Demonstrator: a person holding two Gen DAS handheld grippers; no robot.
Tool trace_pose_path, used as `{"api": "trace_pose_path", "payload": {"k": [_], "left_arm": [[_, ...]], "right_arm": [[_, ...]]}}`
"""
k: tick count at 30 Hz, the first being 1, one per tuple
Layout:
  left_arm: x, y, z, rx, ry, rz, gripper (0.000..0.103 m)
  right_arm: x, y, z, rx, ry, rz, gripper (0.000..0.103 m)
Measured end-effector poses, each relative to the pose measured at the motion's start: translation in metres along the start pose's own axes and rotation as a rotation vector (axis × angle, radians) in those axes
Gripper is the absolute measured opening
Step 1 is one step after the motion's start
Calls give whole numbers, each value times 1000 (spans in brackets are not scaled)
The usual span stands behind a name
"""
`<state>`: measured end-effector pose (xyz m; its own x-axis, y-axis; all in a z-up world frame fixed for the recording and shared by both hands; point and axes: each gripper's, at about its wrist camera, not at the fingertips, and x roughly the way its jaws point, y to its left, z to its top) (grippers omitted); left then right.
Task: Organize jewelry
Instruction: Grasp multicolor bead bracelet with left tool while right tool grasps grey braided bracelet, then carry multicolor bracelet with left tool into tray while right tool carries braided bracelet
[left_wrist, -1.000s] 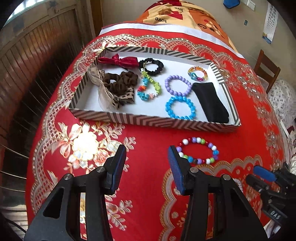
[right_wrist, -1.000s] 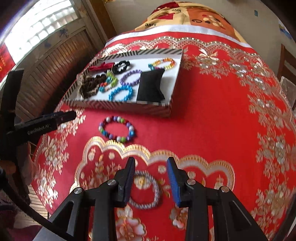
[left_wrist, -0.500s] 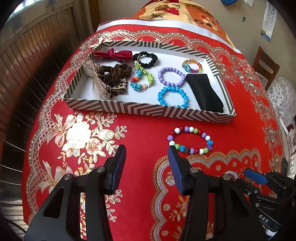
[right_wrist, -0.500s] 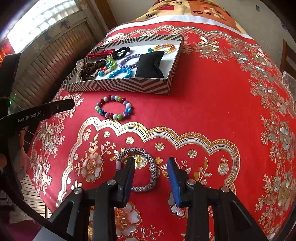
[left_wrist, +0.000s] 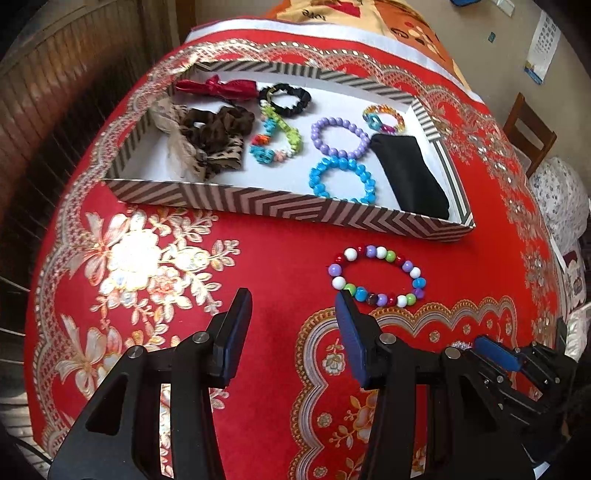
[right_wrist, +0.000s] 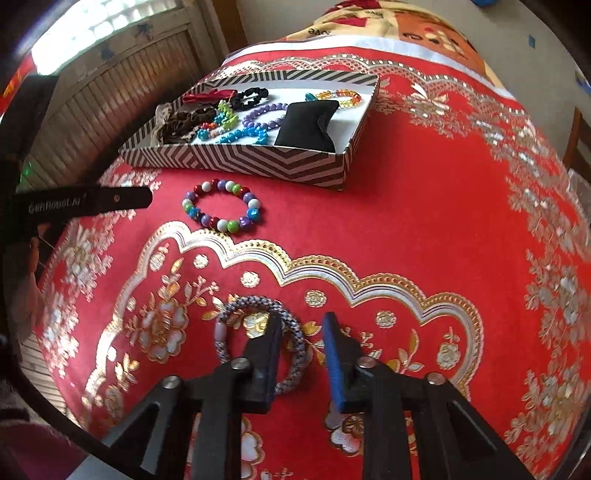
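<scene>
Right gripper (right_wrist: 301, 325) closing astride braided bracelet (right_wrist: 295, 343) rim, not yet clamped; left gripper (left_wrist: 291, 308) spread, empty; beaded bracelet (left_wrist: 376, 275) ahead-right, striped box (left_wrist: 280, 206) wall beyond.

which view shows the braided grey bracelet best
The right wrist view. The braided grey bracelet lies on the red cloth right at the right gripper, whose jaws are closing with one side of the ring between them. The left wrist view shows only a speck of it behind that gripper.

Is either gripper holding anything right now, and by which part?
Not yet. Right gripper is closing across the braided bracelet's right side, pads not pressing. Left gripper is open and empty.
</scene>
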<state>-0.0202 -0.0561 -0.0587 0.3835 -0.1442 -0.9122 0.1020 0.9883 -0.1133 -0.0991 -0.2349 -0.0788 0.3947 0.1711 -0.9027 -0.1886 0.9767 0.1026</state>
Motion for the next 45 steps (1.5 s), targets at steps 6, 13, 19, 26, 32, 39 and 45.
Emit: {"api": "trace_pose_path", "payload": {"k": [6,13,19,26,32,39,45], "left_arm": [[15,-14,11,52,18,-30,46],[37,-31,26,157,77,-70,46],[42,-36,29,216,59,-58,23],[40,-28,28,176,71,-96,8],[9,-23,29,138,22,-140,8],[-29,-13,38,97,-41,-156,8],[-55,-4,51,81,-104,-136,8]], "right_arm": [[-4,-10,-6,13,-2,-18,11],[-5,-17,-7,62,-2,6,11],[-4,-15,-7,61,-10,-7,11],[-7,-15,-5,65,-32,-9,7],[-28,-15,7,56,-83,-2,7],[-48,-13,24,43,-141,19,6],[-55,-8,41,22,-177,40,6]]}}
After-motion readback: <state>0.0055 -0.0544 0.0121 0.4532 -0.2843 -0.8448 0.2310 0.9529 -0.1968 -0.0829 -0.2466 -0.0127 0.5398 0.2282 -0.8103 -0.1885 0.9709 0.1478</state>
